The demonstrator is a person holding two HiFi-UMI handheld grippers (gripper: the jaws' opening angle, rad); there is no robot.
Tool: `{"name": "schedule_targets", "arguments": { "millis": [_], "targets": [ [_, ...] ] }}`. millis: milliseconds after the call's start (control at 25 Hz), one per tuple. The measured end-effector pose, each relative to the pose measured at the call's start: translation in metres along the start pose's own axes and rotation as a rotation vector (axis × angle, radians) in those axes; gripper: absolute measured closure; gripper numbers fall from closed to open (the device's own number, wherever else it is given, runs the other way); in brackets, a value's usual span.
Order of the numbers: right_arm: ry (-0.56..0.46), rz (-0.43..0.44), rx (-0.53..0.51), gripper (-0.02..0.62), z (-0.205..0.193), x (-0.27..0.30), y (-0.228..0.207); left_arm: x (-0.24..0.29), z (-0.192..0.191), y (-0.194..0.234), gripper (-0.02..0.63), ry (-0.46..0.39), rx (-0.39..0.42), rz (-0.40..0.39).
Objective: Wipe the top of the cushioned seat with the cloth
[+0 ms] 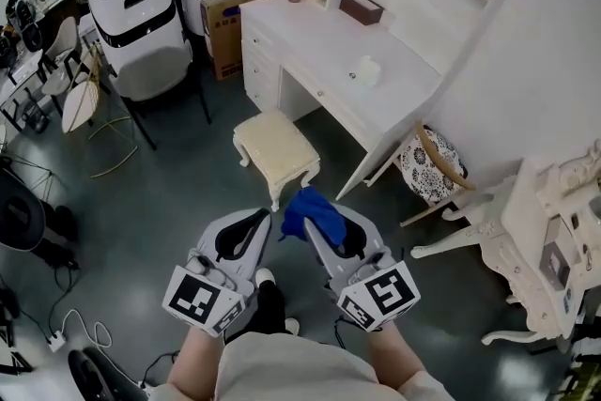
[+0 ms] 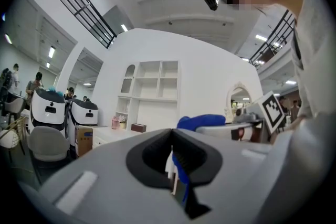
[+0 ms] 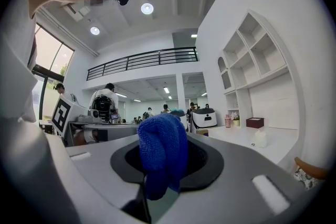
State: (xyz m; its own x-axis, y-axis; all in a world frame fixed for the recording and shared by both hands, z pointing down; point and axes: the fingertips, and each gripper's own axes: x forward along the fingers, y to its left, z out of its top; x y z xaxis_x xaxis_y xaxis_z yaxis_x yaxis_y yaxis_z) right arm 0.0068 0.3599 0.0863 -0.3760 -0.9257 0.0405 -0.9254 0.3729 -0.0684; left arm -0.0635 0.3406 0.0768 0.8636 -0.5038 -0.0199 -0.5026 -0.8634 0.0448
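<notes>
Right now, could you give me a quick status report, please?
Left gripper shut, empty. Right gripper shut on blue cloth. Cushioned seat ahead on the floor, cloth not yet on it. Nothing between it and the grippers.

Round ceiling lamps [image 3: 147,8] light the room brightly and evenly, leaving only soft shadows. Both gripper views bend hard toward dark, vignetted edges, and nearby surfaces blur.
</notes>
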Motion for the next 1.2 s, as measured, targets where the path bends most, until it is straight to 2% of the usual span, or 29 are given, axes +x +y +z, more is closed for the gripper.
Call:
{"name": "schedule_targets", "arguments": {
  "millis": [440,840,1200],
  "targets": [
    [0.011,-0.003,0.014,0.48,0.008,0.084,-0.068,0.075,0.003,0.076,0.607,0.009,0.0,0.013],
    [0.033,-0.006,0.026,0.48,0.003,0.157,-0.099,0.116,-0.003,0.143,0.607,0.026,-0.013,0.009],
    [0.036,-0.021,0.037,0.48,-0.002,0.19,-0.131,0.15,-0.015,0.175,0.607,0.041,-0.03,0.016]
  ]
}}
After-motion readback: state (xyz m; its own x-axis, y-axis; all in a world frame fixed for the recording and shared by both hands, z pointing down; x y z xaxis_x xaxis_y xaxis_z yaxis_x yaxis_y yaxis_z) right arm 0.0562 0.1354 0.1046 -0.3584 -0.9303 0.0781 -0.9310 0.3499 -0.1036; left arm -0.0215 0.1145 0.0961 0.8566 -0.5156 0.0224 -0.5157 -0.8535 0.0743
